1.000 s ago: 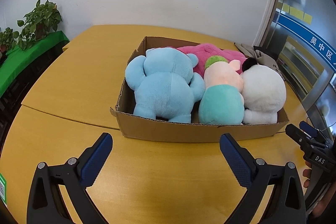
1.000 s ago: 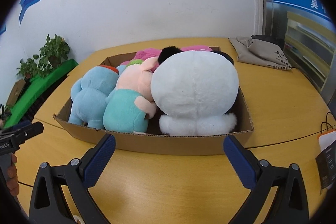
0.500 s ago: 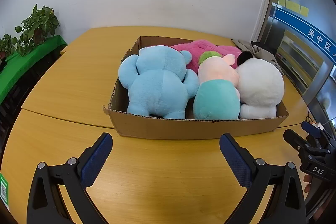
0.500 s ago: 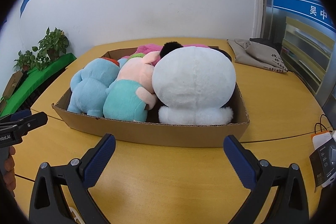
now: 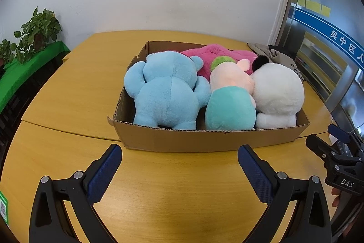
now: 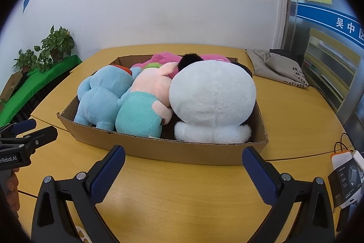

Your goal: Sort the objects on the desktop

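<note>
Approach step: left hand-held gripper (image 5: 179,161) and right hand-held gripper (image 6: 183,162), both spread wide and empty, face the cardboard box (image 5: 204,140) of plush toys (image 5: 166,92) just ahead on the counter (image 5: 177,193); next, presumably, reaching forward over the near wall

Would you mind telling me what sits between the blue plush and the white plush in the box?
The pink-and-teal plush sits between the blue plush and the white plush, touching both; both wrist views show it.
</note>
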`<action>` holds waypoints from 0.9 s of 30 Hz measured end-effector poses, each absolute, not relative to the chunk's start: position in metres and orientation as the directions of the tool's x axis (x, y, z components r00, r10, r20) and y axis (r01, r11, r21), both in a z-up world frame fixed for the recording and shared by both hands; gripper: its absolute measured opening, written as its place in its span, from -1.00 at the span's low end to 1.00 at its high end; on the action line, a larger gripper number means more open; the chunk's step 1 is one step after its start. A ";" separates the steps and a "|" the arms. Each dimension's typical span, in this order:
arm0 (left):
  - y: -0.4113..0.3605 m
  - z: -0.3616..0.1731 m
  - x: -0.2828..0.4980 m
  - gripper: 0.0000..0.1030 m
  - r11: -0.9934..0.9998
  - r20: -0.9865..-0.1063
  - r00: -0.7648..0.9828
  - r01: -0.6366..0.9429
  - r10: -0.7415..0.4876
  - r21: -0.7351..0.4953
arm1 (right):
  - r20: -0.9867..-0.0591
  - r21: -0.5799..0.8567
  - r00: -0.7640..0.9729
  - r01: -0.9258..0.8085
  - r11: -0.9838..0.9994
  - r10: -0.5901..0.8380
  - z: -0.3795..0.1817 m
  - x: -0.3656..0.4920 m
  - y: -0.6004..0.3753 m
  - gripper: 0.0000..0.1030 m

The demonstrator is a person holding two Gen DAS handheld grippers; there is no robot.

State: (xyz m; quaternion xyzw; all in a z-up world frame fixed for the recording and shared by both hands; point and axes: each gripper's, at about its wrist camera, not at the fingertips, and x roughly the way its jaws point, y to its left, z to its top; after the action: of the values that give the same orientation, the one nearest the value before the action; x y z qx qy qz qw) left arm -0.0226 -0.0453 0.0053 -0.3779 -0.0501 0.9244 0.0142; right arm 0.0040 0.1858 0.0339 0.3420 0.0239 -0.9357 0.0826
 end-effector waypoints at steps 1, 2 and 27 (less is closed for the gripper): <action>-0.045 0.006 -0.022 1.00 -0.995 -0.696 -0.715 0.010 0.064 -0.101 | -0.643 0.013 -0.753 0.171 -0.985 -0.139 0.035 0.004 0.186 0.99; -0.045 0.006 -0.022 1.00 -0.995 -0.695 -0.716 0.008 0.064 -0.100 | -0.641 0.013 -0.755 0.170 -0.985 -0.139 0.036 0.004 0.185 0.99; -0.035 0.010 -0.018 1.00 -0.996 -0.688 -0.722 -0.010 0.071 -0.092 | -0.635 -0.014 -0.765 0.147 -0.989 -0.105 0.037 0.007 0.191 0.99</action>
State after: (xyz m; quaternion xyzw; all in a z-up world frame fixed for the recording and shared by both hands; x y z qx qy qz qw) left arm -0.0184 -0.0352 0.0103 -0.3719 -0.0410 0.9271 0.0216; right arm 0.0074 0.1915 0.0370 0.3359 0.0314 -0.9390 0.0673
